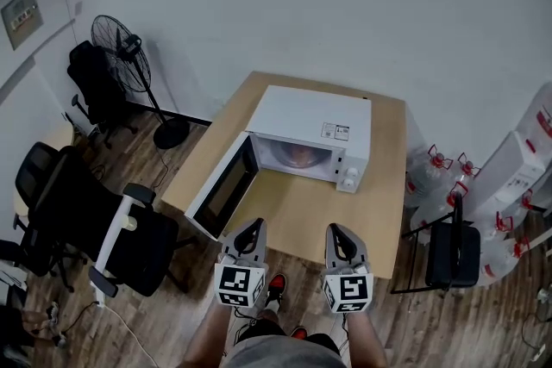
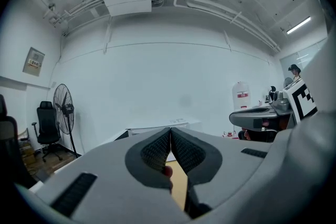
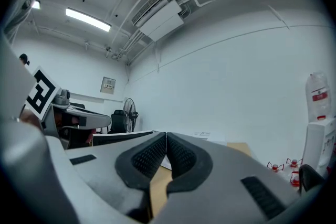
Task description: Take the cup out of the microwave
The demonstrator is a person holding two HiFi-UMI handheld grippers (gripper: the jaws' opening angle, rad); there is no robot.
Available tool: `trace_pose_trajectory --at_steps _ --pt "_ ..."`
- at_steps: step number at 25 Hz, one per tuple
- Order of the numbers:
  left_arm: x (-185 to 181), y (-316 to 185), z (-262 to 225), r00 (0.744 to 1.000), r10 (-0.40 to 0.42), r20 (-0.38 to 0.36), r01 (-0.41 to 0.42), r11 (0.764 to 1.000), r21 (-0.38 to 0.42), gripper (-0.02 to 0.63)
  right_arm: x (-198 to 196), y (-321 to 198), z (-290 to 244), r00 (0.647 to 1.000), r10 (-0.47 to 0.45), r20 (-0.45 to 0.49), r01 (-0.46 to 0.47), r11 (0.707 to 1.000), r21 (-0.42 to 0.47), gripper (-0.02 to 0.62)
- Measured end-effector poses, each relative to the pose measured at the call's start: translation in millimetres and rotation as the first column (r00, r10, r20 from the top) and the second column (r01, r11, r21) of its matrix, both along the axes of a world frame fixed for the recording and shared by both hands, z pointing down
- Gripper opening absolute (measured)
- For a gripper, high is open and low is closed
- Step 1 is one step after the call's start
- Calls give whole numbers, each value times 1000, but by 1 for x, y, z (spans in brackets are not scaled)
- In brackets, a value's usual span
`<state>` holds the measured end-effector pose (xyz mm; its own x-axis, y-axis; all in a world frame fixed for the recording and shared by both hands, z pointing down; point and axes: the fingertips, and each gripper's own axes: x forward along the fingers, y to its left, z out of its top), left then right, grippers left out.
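Wooden table (image 1: pixel 297 211) bears a white microwave (image 1: pixel 315 118), its door (image 1: pixel 222 188) swung open to the left. The cup (image 1: pixel 297 155), a reddish blur, sits inside the cavity. You hold your left gripper (image 1: pixel 253 225) and right gripper (image 1: pixel 335 230) side by side at the table's near edge, both aimed at the oven. Each has its jaws pressed together, nothing between them.

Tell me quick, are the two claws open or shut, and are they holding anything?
Left claw: shut, holding nothing.
Right claw: shut, holding nothing.
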<state>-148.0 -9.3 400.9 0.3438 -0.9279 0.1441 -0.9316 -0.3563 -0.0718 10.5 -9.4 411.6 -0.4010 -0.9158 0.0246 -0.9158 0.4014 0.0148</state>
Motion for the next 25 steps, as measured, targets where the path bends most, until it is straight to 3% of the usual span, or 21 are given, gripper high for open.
trace_pose_trajectory --at_steps 14,25 --pt "-8 -129 33 995 97 -8 -97 991 -88 23 -22 -122 32 997 72 -2 -72 993 -99 18" --pt "-18 -202 74 990 141 -12 -141 978 -156 23 -41 -195 74 994 112 -7 -111 979 -172 18"
